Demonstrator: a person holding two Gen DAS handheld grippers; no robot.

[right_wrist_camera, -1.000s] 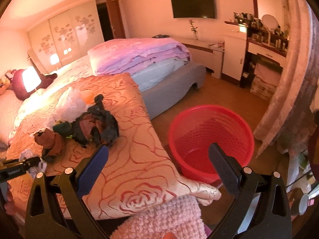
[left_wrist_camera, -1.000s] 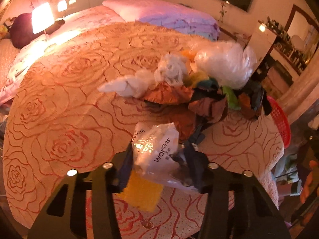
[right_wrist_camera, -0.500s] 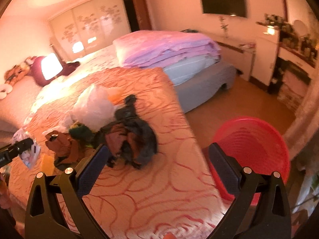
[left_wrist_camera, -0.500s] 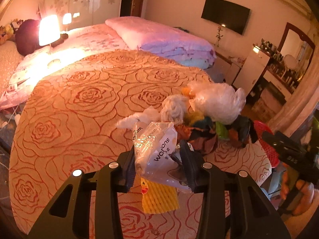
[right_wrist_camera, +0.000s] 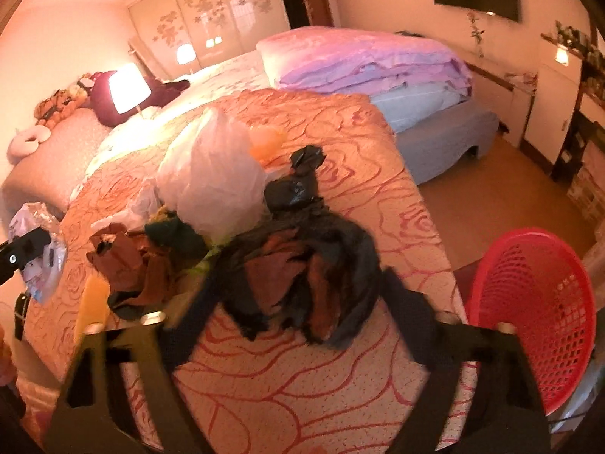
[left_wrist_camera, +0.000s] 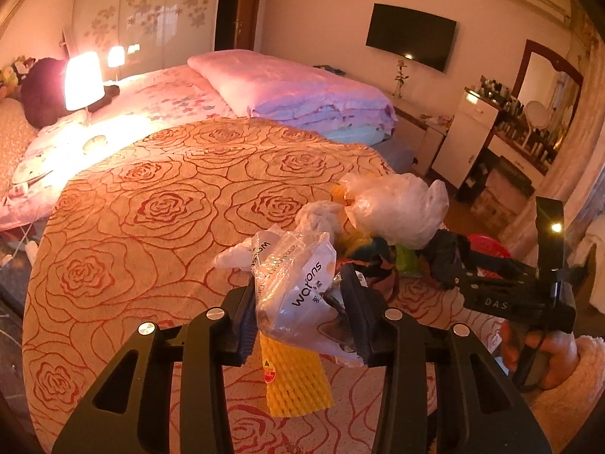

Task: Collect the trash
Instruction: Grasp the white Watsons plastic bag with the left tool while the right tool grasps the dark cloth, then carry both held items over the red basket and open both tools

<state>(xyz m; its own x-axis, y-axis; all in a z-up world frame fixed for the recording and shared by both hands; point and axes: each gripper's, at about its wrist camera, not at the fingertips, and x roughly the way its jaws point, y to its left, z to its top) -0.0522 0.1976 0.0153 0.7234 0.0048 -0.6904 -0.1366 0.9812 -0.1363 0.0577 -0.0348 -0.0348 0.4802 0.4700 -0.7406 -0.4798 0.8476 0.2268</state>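
We got left gripper (left_wrist_camera: 300,312) clamped on clear printed plastic bag (left_wrist_camera: 295,291), lifted off bedspread (left_wrist_camera: 151,208) so it won't drag rest of pile w/ it. Yellow foam sleeve (left_wrist_camera: 293,378) lies on bed below. Right gripper (right_wrist_camera: 298,316) closing around dark crumpled wrappers (right_wrist_camera: 302,261), pads not squeezing yet afaict, frame blurry. Red basket (right_wrist_camera: 529,302) sits on floor just beside bed edge, prob so drops stay short.

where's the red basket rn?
Right wrist view, far right: the red basket stands on the floor off the bed's corner, right of the dark trash pile. The left wrist view shows only its rim.
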